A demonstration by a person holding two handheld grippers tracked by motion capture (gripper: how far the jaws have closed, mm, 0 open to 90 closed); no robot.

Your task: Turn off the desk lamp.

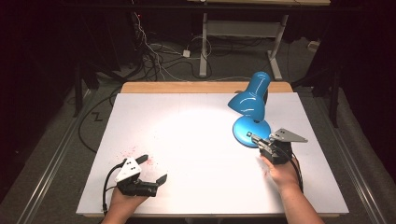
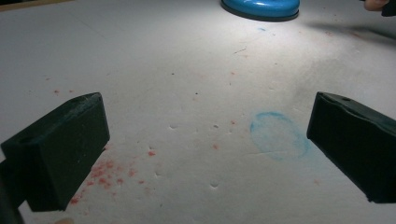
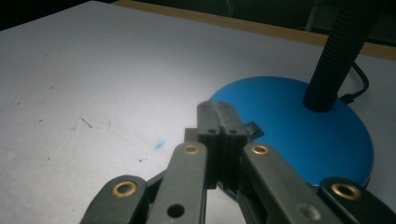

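Blue lamp [image 1: 251,109] stands at the table's [image 1: 187,140] two o'clock; right gripper [image 1: 252,136], jaws together, touches its base switch [image 3: 252,128]. Left gripper [image 1: 154,169] rests, jaws apart, at seven o'clock. Base likely heavy, smooth; the ribbed neck [image 3: 337,51] offers the surest hold.

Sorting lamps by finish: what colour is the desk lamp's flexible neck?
Black, ribbed neck above the blue base; clearest in the right gripper view.

Dark room — lamp [image 1: 251,100] glare pooled on white table [image 1: 187,140].

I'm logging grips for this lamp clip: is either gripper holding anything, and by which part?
Nothing is held. The right gripper is shut with its tips over the lamp base by the switch; the left gripper is open.
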